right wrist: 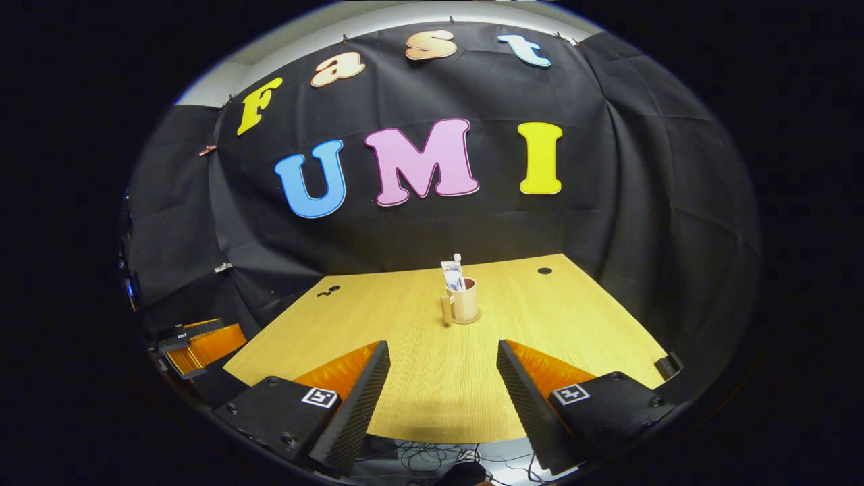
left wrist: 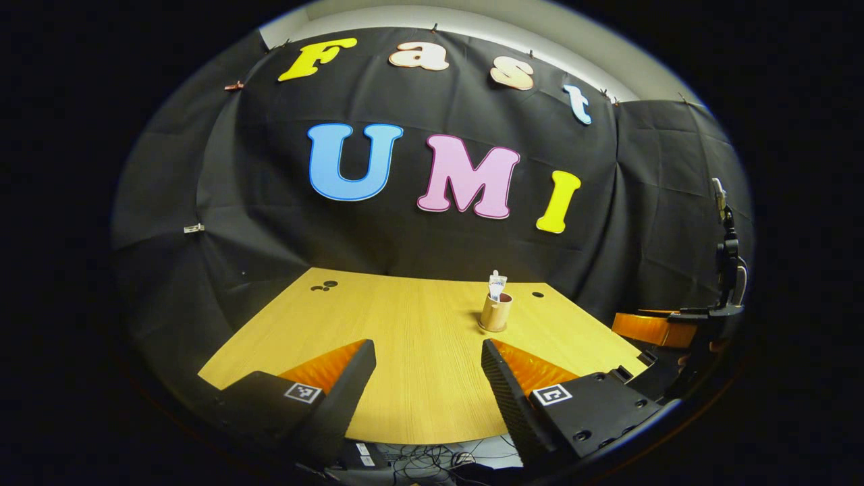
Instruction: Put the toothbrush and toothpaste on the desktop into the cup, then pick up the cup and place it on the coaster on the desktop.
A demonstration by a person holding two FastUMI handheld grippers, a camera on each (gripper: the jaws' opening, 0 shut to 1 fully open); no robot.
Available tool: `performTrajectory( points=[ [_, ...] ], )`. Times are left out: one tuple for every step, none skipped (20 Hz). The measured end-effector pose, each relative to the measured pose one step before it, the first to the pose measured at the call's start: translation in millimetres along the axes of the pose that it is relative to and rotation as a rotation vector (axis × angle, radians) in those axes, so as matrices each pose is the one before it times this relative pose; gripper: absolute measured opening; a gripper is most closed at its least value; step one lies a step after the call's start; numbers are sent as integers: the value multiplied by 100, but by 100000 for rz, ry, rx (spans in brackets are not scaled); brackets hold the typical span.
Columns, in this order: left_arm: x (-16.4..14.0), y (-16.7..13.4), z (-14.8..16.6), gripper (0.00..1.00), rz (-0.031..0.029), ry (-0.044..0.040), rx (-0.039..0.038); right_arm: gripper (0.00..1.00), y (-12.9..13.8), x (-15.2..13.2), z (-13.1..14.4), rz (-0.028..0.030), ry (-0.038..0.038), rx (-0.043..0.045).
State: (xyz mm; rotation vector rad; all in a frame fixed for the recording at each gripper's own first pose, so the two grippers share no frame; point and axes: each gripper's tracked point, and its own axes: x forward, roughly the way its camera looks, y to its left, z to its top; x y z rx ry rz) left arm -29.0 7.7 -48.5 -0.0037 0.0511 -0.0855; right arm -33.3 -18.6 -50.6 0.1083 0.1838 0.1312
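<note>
With toothpaste [right wrist: 451,275] and toothbrush [right wrist: 457,259] inside, cup [right wrist: 464,302] on coaster [right wrist: 466,319].

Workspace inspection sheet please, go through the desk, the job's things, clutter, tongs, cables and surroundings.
Surface: wooden desktop, light grain, dark round holes near the far edge.
Job's things: cup upright on the coaster; toothpaste and toothbrush standing in it.
Clutter: nothing seen on the desk.
Tongs: left tongs open, holding nothing, at the near edge; right tongs open, holding nothing, at the near edge.
Cables: loose wires below the desk's near edge.
Surroundings: black cloth wall behind and beside the desk.
</note>
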Motion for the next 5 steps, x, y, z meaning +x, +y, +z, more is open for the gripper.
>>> performTrajectory(
  points=[
    [108, 201, -11, 98, -345, -624, 68, 98, -62, 129, 327, -454, -1000, -457],
    [154, 190, -63, 98, 2, 114, 11, 98, -167, 248, -28, -417, 47, -791],
    [61, 297, -262, 98, 827, 476, -164, 98, -50, 165, -170, -222, 835, -917],
    [-68, 295, 54, 98, 642, 73, -204, 98, -173, 247, -73, -277, 641, -589],
    [106, -57, 65, 98, -162, -24, -367, 98, -104, 37, 292, -197, -10, -180]
  ],
)
